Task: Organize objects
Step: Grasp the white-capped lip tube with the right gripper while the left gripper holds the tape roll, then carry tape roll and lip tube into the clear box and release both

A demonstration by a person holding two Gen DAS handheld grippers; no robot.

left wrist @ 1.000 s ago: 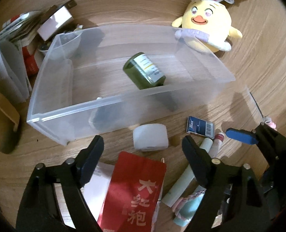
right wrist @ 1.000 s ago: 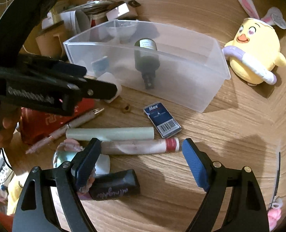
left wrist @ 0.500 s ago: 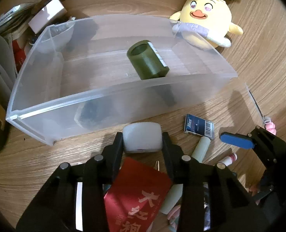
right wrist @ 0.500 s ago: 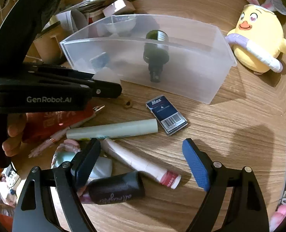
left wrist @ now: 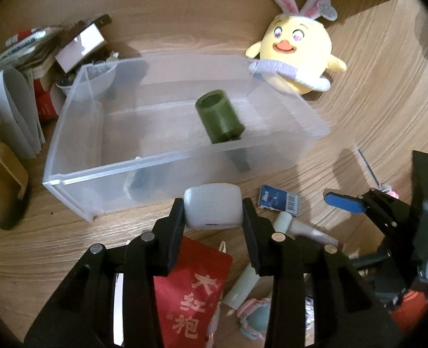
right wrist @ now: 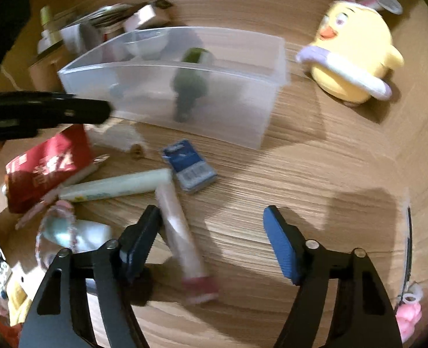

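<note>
My left gripper (left wrist: 213, 210) is shut on a white rounded block (left wrist: 212, 207) and holds it just in front of the clear plastic bin (left wrist: 77, 171). A dark green bottle (left wrist: 219, 120) lies in the bin, also seen in the right wrist view (right wrist: 190, 87). My right gripper (right wrist: 211, 237) is open and empty above the wooden table; a pink tube with a red cap (right wrist: 182, 240) lies by its left finger (right wrist: 140, 243). A pale green tube (right wrist: 115, 188) and a blue card pack (right wrist: 189, 166) lie ahead of it.
A yellow chick plush (left wrist: 296, 59) sits right of the bin. A red packet (left wrist: 192, 295) lies under my left gripper. Papers and small boxes (left wrist: 16, 101) crowd the left. A pink-and-teal trinket (right wrist: 58, 226) lies at the front left.
My left gripper closed on the white block and lifted it off the table. My right gripper shifted forward, and the pink tube swung round to point toward me.
</note>
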